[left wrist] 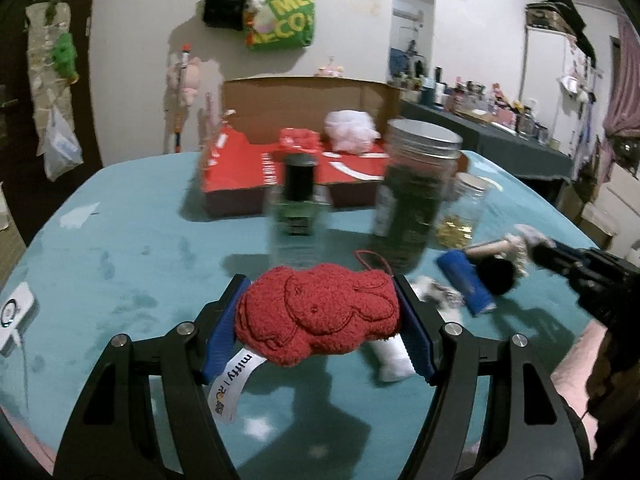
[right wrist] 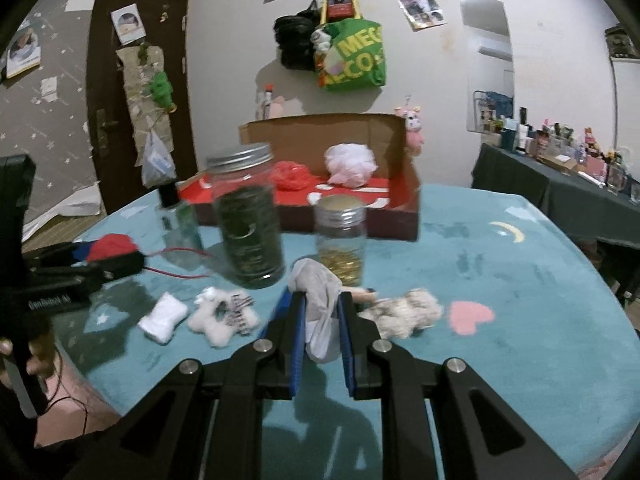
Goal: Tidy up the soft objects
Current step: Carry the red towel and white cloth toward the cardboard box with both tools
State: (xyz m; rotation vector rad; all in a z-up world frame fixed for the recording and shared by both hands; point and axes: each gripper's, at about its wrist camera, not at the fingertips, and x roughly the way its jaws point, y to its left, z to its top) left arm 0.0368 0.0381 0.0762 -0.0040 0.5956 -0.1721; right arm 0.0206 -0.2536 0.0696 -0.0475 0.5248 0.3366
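My left gripper is shut on a red plush rabbit with a white tag, held above the teal table; in the right wrist view the left gripper shows at the left with the rabbit. My right gripper is shut on a grey-white soft cloth. On the table lie a small white pillow, a white plush bear and a beige fluffy doll. The cardboard box at the back holds a red mesh ball and a white pouf.
A big jar with dark green contents, a small jar with gold bits and a black-capped glass bottle stand between the grippers and the box. A blue roll lies near the doll. A white device sits at the table's left edge.
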